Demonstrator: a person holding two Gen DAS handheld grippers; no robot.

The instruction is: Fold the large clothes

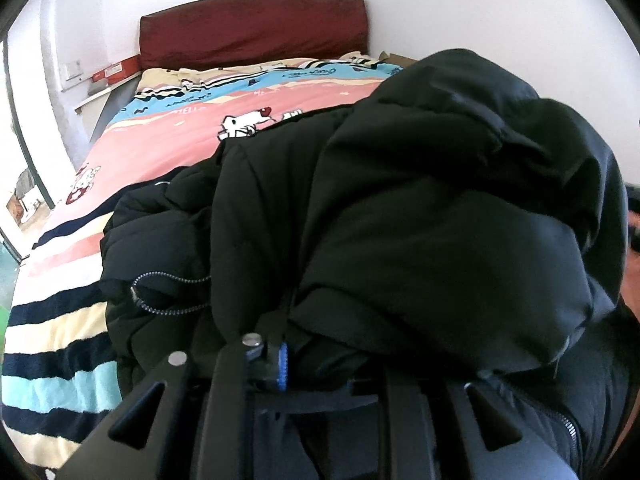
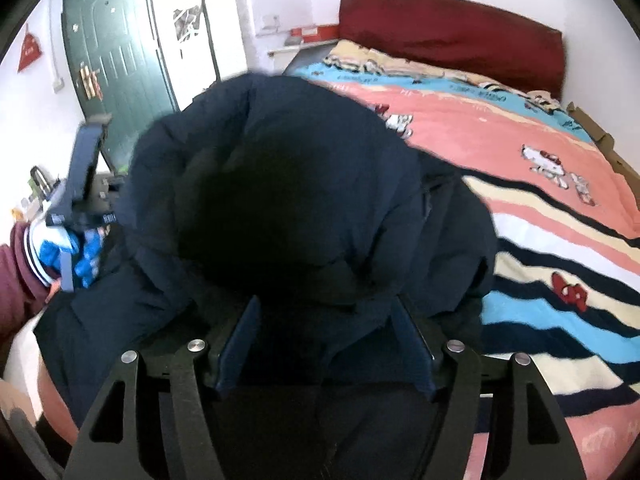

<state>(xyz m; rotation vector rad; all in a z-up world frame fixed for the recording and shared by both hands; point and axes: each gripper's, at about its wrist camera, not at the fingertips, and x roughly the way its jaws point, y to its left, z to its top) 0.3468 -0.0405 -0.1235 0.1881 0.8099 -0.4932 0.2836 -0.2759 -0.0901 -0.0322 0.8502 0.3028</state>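
Observation:
A large dark puffer jacket [image 1: 400,208] lies bunched on the bed and fills most of both views [image 2: 280,200]. My left gripper [image 1: 288,360] is pushed into the jacket's near edge; the padding covers its right finger, so its state does not show. It also shows from outside at the left of the right wrist view [image 2: 80,216]. My right gripper [image 2: 324,336] has its fingers [image 2: 240,344] spread wide, with jacket fabric bulging between them.
The bed has a pink, blue and striped cartoon sheet [image 1: 168,144] and a dark red headboard [image 1: 252,28]. A green door [image 2: 116,60] stands at the left. White walls surround the bed. A person's maroon sleeve [image 2: 20,264] is at the far left.

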